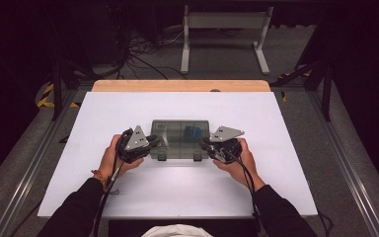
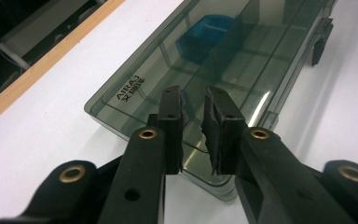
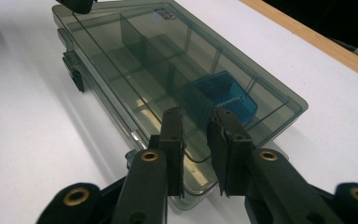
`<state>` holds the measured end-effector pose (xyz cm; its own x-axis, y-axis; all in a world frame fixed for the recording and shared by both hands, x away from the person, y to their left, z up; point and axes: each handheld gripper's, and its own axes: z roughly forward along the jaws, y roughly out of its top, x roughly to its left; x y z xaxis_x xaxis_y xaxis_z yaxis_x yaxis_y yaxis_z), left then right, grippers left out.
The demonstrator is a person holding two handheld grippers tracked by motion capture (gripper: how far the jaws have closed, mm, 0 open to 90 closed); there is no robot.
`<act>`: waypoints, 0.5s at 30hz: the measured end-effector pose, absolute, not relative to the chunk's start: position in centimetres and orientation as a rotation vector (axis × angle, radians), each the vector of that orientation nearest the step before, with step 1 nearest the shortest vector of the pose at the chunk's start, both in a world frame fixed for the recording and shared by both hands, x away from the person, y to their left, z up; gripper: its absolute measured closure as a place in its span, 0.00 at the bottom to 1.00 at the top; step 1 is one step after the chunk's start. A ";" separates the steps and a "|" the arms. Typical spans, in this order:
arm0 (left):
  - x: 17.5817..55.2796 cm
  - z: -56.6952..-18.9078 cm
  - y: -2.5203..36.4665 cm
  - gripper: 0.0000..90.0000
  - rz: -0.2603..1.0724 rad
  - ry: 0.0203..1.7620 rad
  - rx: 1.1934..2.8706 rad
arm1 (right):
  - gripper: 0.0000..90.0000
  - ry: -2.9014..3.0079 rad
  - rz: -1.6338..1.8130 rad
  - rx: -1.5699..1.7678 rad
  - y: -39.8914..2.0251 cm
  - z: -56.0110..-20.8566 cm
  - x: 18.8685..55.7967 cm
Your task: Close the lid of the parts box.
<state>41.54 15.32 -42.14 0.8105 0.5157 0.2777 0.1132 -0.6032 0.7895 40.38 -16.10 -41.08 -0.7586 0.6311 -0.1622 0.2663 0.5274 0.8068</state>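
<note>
A smoky see-through compartment box [image 1: 180,129] lies with its lid down in the middle of the white table top [image 1: 128,192]. A small blue block [image 1: 193,132] sits in one of its back right compartments, visible through the lid [image 2: 207,37] [image 3: 223,95]. My left gripper [image 1: 154,141] [image 2: 193,100] is at the box's left end and my right gripper [image 1: 205,144] [image 3: 196,119] at its right end. Each pair of jaws stands a narrow gap apart over the lid's end, pressing on nothing.
Two dark latches [image 1: 162,157] [image 1: 197,157] stick out of the box's near side. A wooden strip [image 1: 180,85] runs along the table's far edge. Beyond it stand a white frame [image 1: 224,22] and floor cables [image 1: 143,49]. Metal rails flank the table.
</note>
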 end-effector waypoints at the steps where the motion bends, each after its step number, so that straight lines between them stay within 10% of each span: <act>1: 41.5 -42.1 15.3 0.84 0.622 0.461 2.166 | 0.82 2.330 1.126 0.733 -16.1 -41.0 40.4; 15: 41.3 -41.9 15.3 0.60 0.625 0.452 2.137 | 0.62 2.300 1.149 0.741 -16.2 -40.8 40.4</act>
